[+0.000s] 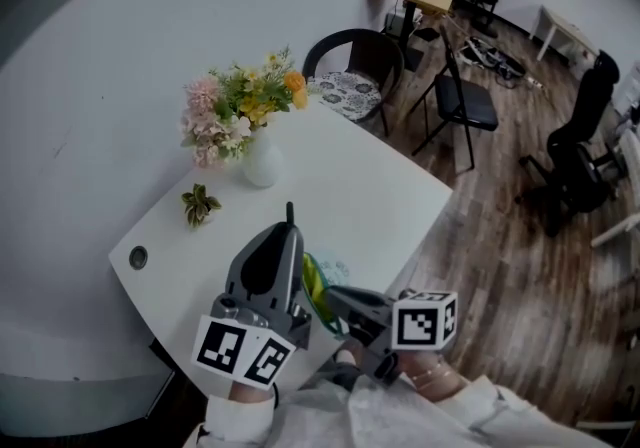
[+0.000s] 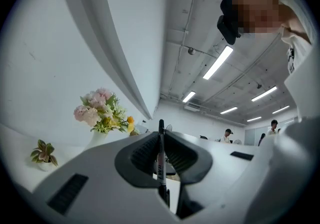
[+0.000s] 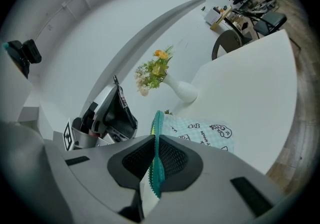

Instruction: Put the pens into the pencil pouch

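My left gripper (image 2: 161, 155) is shut on a thin black pen (image 2: 161, 148) that stands upright between its jaws; its tip pokes up above them. In the head view the left gripper (image 1: 283, 254) is raised over the near table edge with the pen (image 1: 290, 212) sticking out of it. My right gripper (image 3: 156, 160) is shut on the teal zipper edge of the pencil pouch (image 3: 202, 133), a pale checked pouch with small cartoon prints lying on the white table. The pouch (image 1: 322, 281) shows between the two grippers in the head view, with the right gripper (image 1: 345, 304) beside it.
A white vase of pink and yellow flowers (image 1: 243, 116) and a small potted plant (image 1: 199, 204) stand on the white table (image 1: 380, 196) at its back left. Black chairs (image 1: 455, 101) stand beyond the table on a wooden floor. People sit in the far background of the left gripper view.
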The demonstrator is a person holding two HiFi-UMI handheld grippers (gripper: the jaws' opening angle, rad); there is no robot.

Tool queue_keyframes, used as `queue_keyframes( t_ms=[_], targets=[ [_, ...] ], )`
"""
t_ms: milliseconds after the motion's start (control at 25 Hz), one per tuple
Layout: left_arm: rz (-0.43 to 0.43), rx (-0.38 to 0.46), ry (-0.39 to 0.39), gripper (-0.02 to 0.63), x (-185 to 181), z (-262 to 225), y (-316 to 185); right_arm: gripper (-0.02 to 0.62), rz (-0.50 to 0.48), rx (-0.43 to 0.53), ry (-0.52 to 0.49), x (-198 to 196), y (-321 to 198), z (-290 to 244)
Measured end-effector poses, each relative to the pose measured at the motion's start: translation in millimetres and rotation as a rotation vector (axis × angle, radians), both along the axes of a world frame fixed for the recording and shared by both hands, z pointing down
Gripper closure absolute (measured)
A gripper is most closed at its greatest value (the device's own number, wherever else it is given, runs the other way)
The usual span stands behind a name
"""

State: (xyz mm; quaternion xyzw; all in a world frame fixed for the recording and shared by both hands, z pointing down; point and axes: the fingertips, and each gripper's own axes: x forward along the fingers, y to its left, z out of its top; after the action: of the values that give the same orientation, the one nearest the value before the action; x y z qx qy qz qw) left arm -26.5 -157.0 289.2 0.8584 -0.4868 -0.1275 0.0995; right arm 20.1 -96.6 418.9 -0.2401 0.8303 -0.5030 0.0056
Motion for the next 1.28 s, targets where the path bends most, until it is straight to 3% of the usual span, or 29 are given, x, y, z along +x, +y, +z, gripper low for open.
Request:
queue_keyframes(
  t_ms=[280,480,720,1000,1280],
  targets=[
    [0.019,0.050,0.062,0.566,9,2,1,0.569,-0.007,-0.001,-0.007,-2,0,-3],
    [0.009,0.041,0.089,0.566,10,18,-2,0.569,-0.002,0.000,-0.005,-1,-1,-1],
    [-0.033,0.042,0.055,0.566,8,31,-6,0.569,0.013,-0.005,-0.014,1,-3,-2],
    [-0.024,0.013,-0.032,0.566,9,44,-5,0.569,0.033,-0.005,-0.002,5,-5,-1],
    [0.007,0.008,-0.054,0.566,12,44,-2,0.569,0.038,-0.003,-0.014,7,-6,-1]
  ],
)
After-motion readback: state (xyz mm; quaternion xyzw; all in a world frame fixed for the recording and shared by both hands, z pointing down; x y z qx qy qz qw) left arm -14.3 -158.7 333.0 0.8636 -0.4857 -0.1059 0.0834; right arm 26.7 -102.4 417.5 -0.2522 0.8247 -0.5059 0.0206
